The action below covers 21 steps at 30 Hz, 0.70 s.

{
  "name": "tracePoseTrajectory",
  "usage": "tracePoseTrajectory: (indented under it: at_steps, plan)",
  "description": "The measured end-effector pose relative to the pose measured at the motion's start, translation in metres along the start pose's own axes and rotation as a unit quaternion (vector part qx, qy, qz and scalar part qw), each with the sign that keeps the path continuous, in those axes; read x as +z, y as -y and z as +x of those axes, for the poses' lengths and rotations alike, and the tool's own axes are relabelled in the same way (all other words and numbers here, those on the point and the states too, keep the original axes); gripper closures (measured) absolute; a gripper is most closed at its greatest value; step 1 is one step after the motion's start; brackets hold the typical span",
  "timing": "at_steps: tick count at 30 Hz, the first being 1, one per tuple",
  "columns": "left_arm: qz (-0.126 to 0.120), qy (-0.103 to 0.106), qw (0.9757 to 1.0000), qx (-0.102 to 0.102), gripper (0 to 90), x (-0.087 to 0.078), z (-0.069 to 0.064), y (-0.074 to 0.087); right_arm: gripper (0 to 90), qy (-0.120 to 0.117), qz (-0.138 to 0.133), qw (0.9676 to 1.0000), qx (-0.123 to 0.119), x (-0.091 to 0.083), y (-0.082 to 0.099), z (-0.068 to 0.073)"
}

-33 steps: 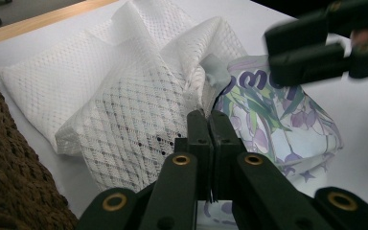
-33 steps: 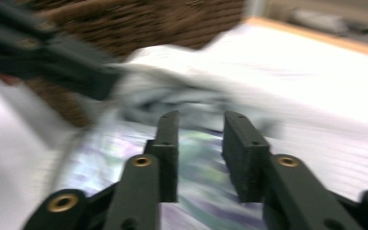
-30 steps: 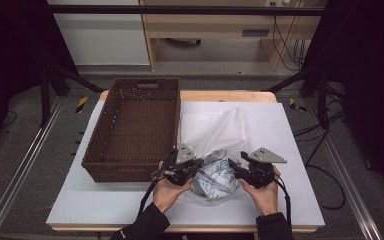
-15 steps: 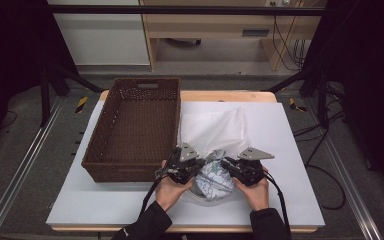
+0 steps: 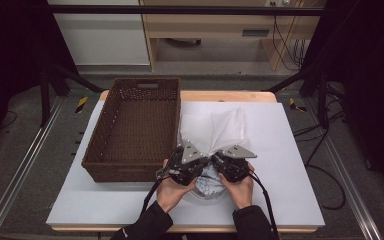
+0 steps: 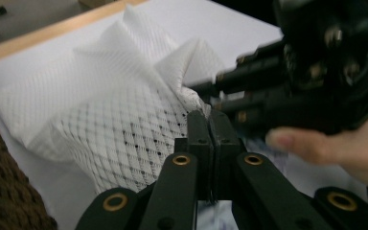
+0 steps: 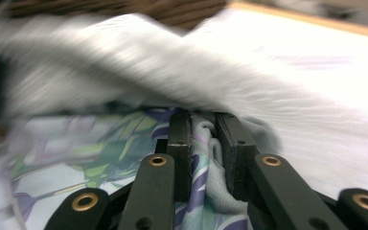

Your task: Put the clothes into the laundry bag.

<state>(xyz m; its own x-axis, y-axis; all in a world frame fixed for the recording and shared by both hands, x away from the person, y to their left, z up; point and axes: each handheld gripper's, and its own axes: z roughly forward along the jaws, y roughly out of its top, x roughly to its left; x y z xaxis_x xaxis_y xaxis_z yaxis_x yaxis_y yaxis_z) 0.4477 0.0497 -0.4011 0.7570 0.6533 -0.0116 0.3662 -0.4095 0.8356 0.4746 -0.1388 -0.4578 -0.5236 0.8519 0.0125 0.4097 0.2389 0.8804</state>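
Note:
A white mesh bag (image 5: 212,127) lies on the white table (image 5: 280,150), its near end lifted over a crumpled cloth (image 5: 207,187) printed in purple and green. My left gripper (image 5: 200,161) is shut on the bag's (image 6: 110,110) near edge; in the left gripper view (image 6: 210,117) its jaws pinch the netting. My right gripper (image 5: 219,164) sits right beside it, almost touching. In the right gripper view (image 7: 203,120) its jaws are shut on a fold of the patterned cloth (image 7: 76,148), just under the blurred mesh bag (image 7: 148,62).
An empty brown wicker basket (image 5: 95,150) stands on the table's left half, its long side next to the bag and close to my left hand. Bare white table stretches to the right of the bag. Cables trail from both grippers toward the front edge.
Both grippers have drawn closer together and moved a little away from the front edge. The bag's near edge has risen with the left gripper over the cloth.

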Motion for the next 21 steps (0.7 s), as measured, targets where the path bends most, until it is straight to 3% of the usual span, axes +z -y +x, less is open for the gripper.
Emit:
tracePoseTrajectory:
  at_steps: [1, 2, 5, 7, 10, 13, 14, 15, 21]
  plan:
    - [0.0, 0.0, 1.0, 0.0, 88.8, 0.0, 0.0, 0.0, 77.2, 0.0, 0.0, 1.0, 0.0, 0.0, 0.0, 0.0]
    - [0.008, 0.002, 0.9999, -0.007, 88.8, 0.004, 0.004, 0.008, 76.8, 0.029, -0.008, 0.9995, 0.004, 0.004, 0.002, 0.0]
    - [0.014, 0.002, 0.9998, -0.01, 88.7, 0.006, 0.007, 0.015, 75.4, 0.033, -0.009, 0.9994, 0.008, 0.004, 0.002, 0.0]
    - [0.022, -0.004, 0.9997, -0.01, 88.7, 0.009, 0.01, 0.02, 71.4, -0.009, -0.005, 0.9999, 0.006, -0.006, -0.001, -0.003]
    - [0.024, -0.005, 0.9996, -0.013, 88.7, 0.011, 0.012, 0.022, 64.8, -0.039, -0.016, 0.999, 0.013, -0.029, -0.003, -0.013]
    - [0.022, -0.005, 0.9996, -0.014, 88.7, 0.012, 0.012, 0.02, 60.0, -0.045, -0.028, 0.9983, 0.022, -0.043, -0.002, -0.023]
    - [0.019, -0.008, 0.9997, -0.01, 88.7, 0.01, 0.011, 0.018, 49.3, -0.045, -0.021, 0.9982, 0.034, -0.051, 0.0, -0.031]
    - [0.018, -0.009, 0.9998, -0.009, 88.7, 0.009, 0.011, 0.017, 45.8, -0.044, -0.02, 0.9982, 0.035, -0.054, 0.003, -0.035]
    - [0.011, -0.014, 0.9998, -0.014, 88.6, 0.006, 0.014, 0.013, 35.3, -0.065, -0.003, 0.9963, 0.057, -0.056, 0.014, -0.04]
